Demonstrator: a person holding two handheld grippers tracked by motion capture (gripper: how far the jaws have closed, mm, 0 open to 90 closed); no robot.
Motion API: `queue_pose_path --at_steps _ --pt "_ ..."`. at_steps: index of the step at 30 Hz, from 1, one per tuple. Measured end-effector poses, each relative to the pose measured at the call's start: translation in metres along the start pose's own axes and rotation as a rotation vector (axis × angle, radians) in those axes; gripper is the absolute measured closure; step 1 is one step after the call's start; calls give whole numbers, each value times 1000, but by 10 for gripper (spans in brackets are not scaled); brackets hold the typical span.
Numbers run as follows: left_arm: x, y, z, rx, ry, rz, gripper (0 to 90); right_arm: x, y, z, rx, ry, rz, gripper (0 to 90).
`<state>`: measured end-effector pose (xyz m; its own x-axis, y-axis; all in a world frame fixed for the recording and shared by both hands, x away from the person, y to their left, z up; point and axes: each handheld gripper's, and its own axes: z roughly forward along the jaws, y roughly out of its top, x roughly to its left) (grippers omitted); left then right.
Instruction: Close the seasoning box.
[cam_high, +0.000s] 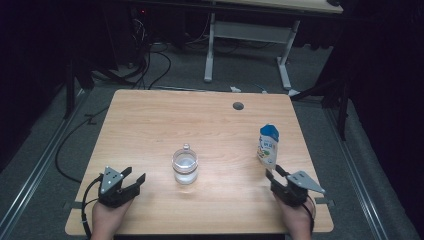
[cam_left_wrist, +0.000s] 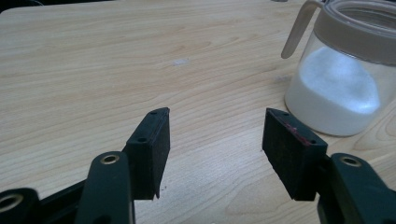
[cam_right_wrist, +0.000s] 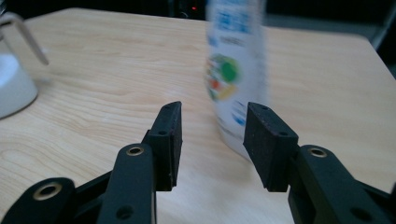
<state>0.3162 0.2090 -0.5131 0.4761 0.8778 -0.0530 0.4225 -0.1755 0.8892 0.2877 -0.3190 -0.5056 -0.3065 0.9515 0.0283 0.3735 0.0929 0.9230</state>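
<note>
One pouch (cam_high: 268, 145) stands on the bench (cam_high: 150, 125) just ahead of the right tongs (cam_high: 276, 172), upright with a slight lean, its blue top up and its printed face toward the person. In the right gripper view the pouch (cam_right_wrist: 236, 70) rises beyond the gap between the two black jaws, which stand apart with nothing pressed between them; whether a pad brushes the pouch I cannot tell, since the picture is blurred there. So the right tongs (cam_right_wrist: 212, 142) are released, and the pouch looks to stand on its own. The left tongs (cam_high: 132, 176) rest near the bench's near edge, jaws apart as well, holding nothing. In the left gripper view the left tongs (cam_left_wrist: 215, 149) point across bare wood, with one glass jar (cam_left_wrist: 343, 70) ahead and to the right of them; the jar has a grey collar, a thin curved handle and white powder inside. From above, the jar (cam_high: 185, 165) sits between the two tongs, nearer the left pair, and well apart from the pouch. As I judge it, the step in hand concerns the pouch: it is either just set down or about to be taken. The next move calls for care with the lean, since a sideways nudge could tip it. Count: one pouch, one jar, two tongs, one bench.
</note>
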Motion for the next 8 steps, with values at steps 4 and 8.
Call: queue_pose_path --at_steps 4,8 --pt "-4 0 3 13 7 6 419 -13 -7 -6 15 -13 29 544" --pt "-6 1 5 13 13 15 417 -11 -7 -2 20 -4 10 544"
